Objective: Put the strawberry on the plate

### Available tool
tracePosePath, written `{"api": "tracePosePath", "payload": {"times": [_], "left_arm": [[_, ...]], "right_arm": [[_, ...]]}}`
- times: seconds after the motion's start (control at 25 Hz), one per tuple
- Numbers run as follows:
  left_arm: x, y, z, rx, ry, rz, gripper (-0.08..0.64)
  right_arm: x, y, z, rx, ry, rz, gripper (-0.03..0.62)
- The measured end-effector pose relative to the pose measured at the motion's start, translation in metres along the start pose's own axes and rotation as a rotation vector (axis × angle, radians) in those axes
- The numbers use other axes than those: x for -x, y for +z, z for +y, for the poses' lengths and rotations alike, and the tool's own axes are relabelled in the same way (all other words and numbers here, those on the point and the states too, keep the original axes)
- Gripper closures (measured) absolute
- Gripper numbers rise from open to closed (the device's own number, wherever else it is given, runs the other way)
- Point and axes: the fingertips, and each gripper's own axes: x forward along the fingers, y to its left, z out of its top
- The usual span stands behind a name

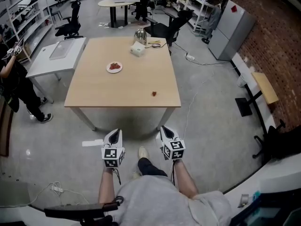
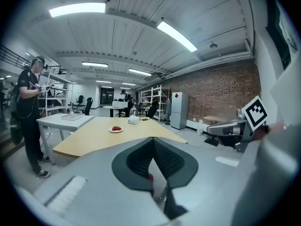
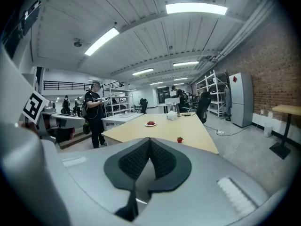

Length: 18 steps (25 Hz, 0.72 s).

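a small red strawberry (image 1: pixel 154 93) is lying alone on the light wooden counter (image 1: pixel 131 86), toward the front right, close to the near edge. a small round white plate (image 1: pixel 114 67) with something red on it is sitting well apart from the strawberry, farther back and to the left. behind the plate, near the far edge, a white box (image 1: pixel 138 49) and a shiny metal kettle (image 1: pixel 140 34) are standing close together.

the left tongs (image 1: pixel 114 134) and the right tongs (image 1: pixel 165 131) are hanging side by side in front of the counter, over the grey floor (image 1: pixel 211 126). both are pointing at the counter and touching nothing. the left tongs' two black pads are pressing together with nothing between them. the right tongs are closed the same way, empty too.

a person in black clothes (image 1: pixel 14 79) is standing off to the left, beside a white side table (image 1: pixel 54 55).
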Motion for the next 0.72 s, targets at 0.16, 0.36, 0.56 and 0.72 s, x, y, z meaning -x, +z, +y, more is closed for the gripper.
{"api": "tracePosePath", "payload": {"times": [0.16,0.36,0.56,0.72], "left_arm": [[-0.026,0.008,0.012,-0.003,0.012,-0.001,0.54],[-0.065,0.028,0.03,0.005,0.03,-0.023,0.54],[-0.101,0.038,0.039,0.009,0.04,-0.013,0.54],[-0.124,0.036,0.044,0.032,0.046,0.0,0.54]], "right_arm": [[-0.031,0.013,-0.015,-0.004,0.013,-0.012,0.586],[-0.071,0.034,-0.036,-0.006,0.017,-0.028,0.586],[-0.105,0.044,-0.062,-0.025,0.019,-0.02,0.586],[-0.126,0.042,-0.078,-0.038,0.025,0.001,0.586]]}}
